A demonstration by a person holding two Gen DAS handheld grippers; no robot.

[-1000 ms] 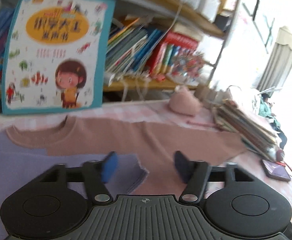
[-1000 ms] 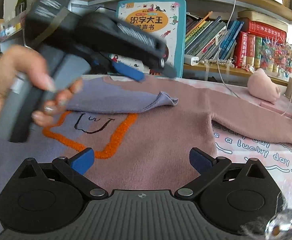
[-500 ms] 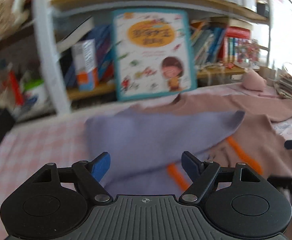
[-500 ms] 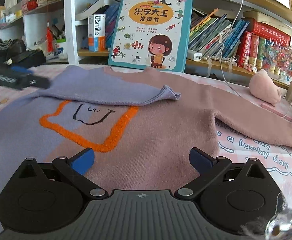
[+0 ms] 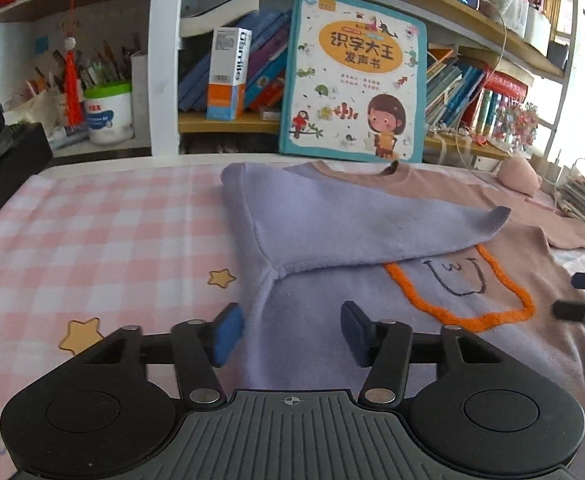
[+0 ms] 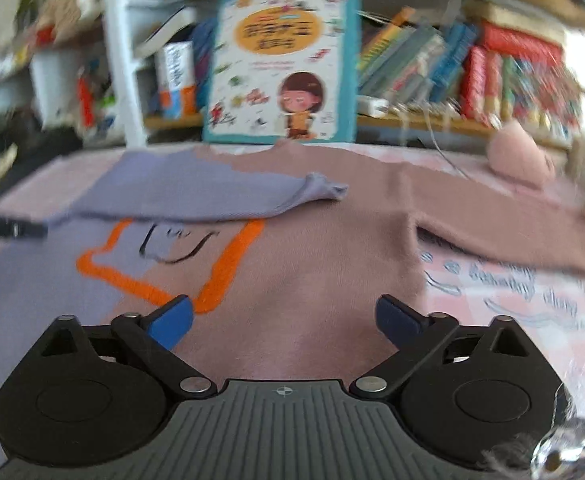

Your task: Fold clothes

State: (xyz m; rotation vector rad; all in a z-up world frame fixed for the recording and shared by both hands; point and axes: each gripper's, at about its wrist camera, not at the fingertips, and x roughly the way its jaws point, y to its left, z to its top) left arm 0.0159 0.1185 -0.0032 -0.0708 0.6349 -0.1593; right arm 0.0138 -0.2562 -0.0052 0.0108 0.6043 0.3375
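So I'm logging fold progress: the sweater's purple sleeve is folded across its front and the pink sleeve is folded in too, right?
Not quite. The purple sleeve is folded across the front of the sweater, but the pink sleeve is not folded in yet: it lies stretched out sideways on the tablecloth. The right wrist view shows it, though blurred.

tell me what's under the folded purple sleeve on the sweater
The folded lilac sleeve lies across the purple-and-pink knitted sweater's chest. Below its edge show the orange outlined shape and a black drawn smile. The outline's top is covered.
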